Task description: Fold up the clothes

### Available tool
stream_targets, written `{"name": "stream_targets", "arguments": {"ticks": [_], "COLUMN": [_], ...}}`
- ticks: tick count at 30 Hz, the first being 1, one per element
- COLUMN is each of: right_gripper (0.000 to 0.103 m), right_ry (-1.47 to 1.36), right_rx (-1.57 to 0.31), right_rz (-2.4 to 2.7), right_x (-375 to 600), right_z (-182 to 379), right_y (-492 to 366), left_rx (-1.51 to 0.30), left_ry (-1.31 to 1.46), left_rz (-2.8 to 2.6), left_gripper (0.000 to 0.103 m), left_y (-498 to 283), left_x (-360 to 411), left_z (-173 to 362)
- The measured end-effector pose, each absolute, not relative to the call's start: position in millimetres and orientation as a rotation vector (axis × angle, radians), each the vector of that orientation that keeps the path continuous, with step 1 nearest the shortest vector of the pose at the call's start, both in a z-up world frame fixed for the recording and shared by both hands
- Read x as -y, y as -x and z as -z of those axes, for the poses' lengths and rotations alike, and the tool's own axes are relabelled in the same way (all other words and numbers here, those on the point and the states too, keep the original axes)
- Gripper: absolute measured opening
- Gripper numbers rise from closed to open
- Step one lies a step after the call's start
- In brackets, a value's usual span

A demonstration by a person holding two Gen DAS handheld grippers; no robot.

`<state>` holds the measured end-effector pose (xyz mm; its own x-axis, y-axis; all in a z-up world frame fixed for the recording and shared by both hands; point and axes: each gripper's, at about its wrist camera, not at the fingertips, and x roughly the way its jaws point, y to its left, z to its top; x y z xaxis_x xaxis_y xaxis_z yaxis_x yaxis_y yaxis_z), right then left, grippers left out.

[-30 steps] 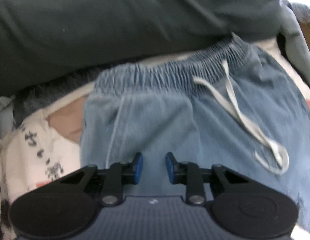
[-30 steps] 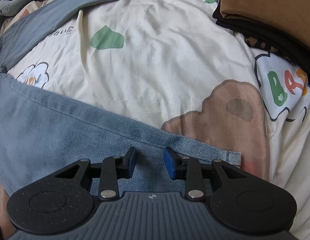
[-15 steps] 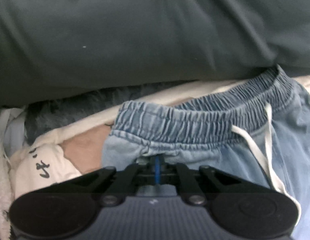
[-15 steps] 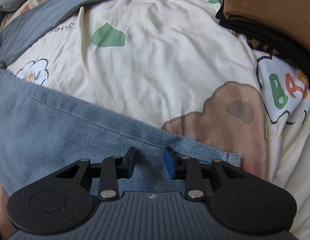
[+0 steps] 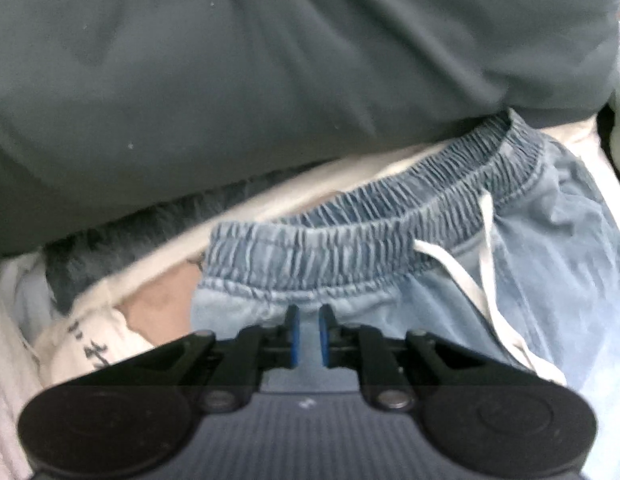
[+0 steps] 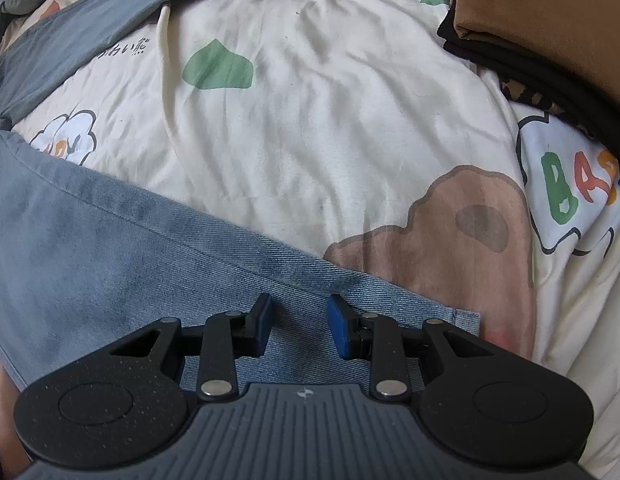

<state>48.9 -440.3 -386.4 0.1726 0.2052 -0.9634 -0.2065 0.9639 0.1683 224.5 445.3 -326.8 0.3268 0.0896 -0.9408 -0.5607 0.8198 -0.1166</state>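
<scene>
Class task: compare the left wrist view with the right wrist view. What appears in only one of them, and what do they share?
Only the left wrist view shows the jeans' elastic waistband, the white drawstring and a dark grey garment behind. The left claw pinches denim just below the waistband, its jaws opening slightly.

Only the right wrist view shows the leg hem, the cartoon-print bedsheet and a folded brown-and-black stack. The right claw hangs open over the leg.

Both show the blue jeans.

Cream cartoon-print bedsheet (image 6: 330, 120) with bear and leaf motifs, light-blue denim trousers (image 6: 109, 248) spread across it, folded brown and black clothes (image 6: 550, 28) stacked at its corner
</scene>
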Motion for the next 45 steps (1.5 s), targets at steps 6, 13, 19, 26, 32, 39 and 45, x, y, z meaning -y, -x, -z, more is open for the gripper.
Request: {"name": "stream_targets", "arguments": {"ticks": [6,13,19,26,32,39,45], "right_gripper": [0.036,0.039,0.039,0.039,0.039,0.04,0.04], "right_ry": [0.012,0.041,0.113,0.078,0.049,0.087,0.143], "right_rx": [-1.384,-1.475,-1.499,-1.387,-1.261,-1.118,-1.073], "right_rz": [-0.316,-0.336,-0.382,-0.347,-0.345,-0.379,-0.416], "right_x": [441.2,431.9,413.7,395.7,372.6,337.5,301.6], "right_z": [386.2,384.5,357.7,325.8,312.0,307.8,319.2], "right_y": [-52.5,-69.8,-97.1,-155.6,-221.7,-290.8,-334.4], "left_rx": [-1.231,-1.372,-1.434,-1.346,-1.259,-1.194,-1.166], "left_ry": [0.37,0.294,0.213,0.268,0.366,0.455,0.438], "left_rz": [-0.437,-0.386,-0.254,-0.162,-0.146,-0.218,-0.323], "left_gripper": [0.003,0.015,0.041,0.041,0.041,0.038,0.026], "left_y": [-241.1,-250.8,-253.8,-309.9,-356.5,-389.9,-412.4], "left_x": [-454.7,-444.2,-406.6,-371.0,-341.0,-326.6,-325.2], "left_z": [352.2,340.3,304.9,272.8,267.6,296.3,323.4]}}
